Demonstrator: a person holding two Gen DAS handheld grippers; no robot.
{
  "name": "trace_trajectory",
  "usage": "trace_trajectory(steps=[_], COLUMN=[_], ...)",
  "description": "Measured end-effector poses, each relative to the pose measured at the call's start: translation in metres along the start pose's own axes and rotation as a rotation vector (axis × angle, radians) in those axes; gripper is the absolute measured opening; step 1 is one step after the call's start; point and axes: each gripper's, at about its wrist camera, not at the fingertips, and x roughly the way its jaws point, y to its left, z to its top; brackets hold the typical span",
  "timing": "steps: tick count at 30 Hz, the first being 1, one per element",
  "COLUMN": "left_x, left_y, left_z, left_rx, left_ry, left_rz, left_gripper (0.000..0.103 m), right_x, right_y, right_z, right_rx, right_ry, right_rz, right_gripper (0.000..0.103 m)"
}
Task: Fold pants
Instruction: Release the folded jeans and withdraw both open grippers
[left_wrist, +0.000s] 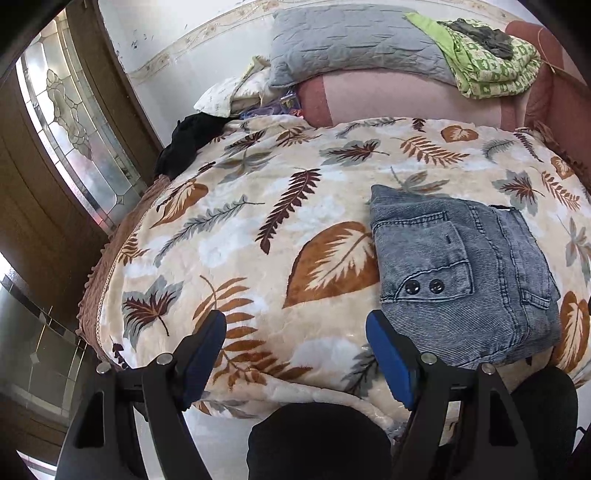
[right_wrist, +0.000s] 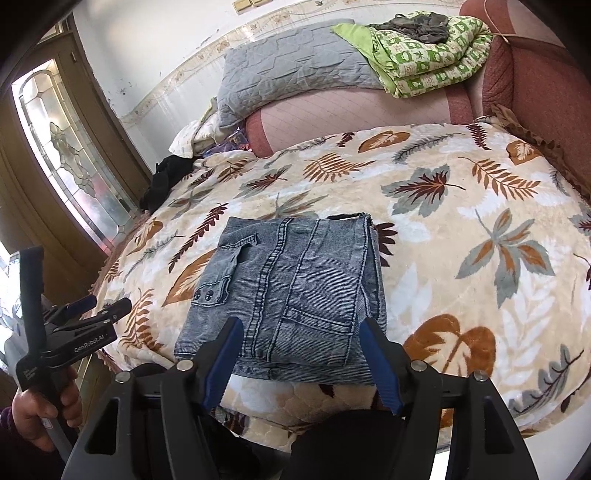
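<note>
While the cream fleece blanket with brown and grey leaf print (right_wrist: 461, 221) covers the whole bed, the folded grey-blue corduroy pants (right_wrist: 288, 295) lie near its front edge, long axis running 12 to 6 in the right wrist view. Right gripper (right_wrist: 301, 354) hovers at their 6 o'clock hem, blue pads spread, nothing clamped; it's nearer. Left gripper (left_wrist: 295, 350) sits off at their 8 o'clock, jaws wide, empty. Open blanket lies toward 3 and 12. Fold looks finished.

Folded blue-grey denim pants (right_wrist: 284, 291) lie flat, seemingly squared, on the leaf-print blanket (right_wrist: 461, 229).
</note>
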Motion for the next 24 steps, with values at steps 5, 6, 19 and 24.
trace_trajectory(steps=[5, 6, 19, 24], left_x=[0.01, 0.012, 0.038, 0.04], left_y=[0.001, 0.002, 0.007, 0.006], left_z=[-0.003, -0.004, -0.01, -0.007], left_rx=[0.002, 0.002, 0.008, 0.015], left_ry=[0.025, 0.032, 0.107, 0.107], left_rz=[0.005, 0.006, 0.014, 0.02], left_gripper=[0.079, 0.079, 0.079, 0.079], right_x=[0.003, 0.004, 0.02, 0.024], right_y=[-0.004, -0.005, -0.023, -0.027], right_z=[-0.001, -0.002, -0.006, -0.006], right_rx=[0.011, 0.013, 0.055, 0.067], right_ry=[0.01, 0.014, 0.056, 0.064], right_rz=[-0.008, -0.011, -0.027, -0.026], right_gripper=[0.07, 0.07, 0.07, 0.07])
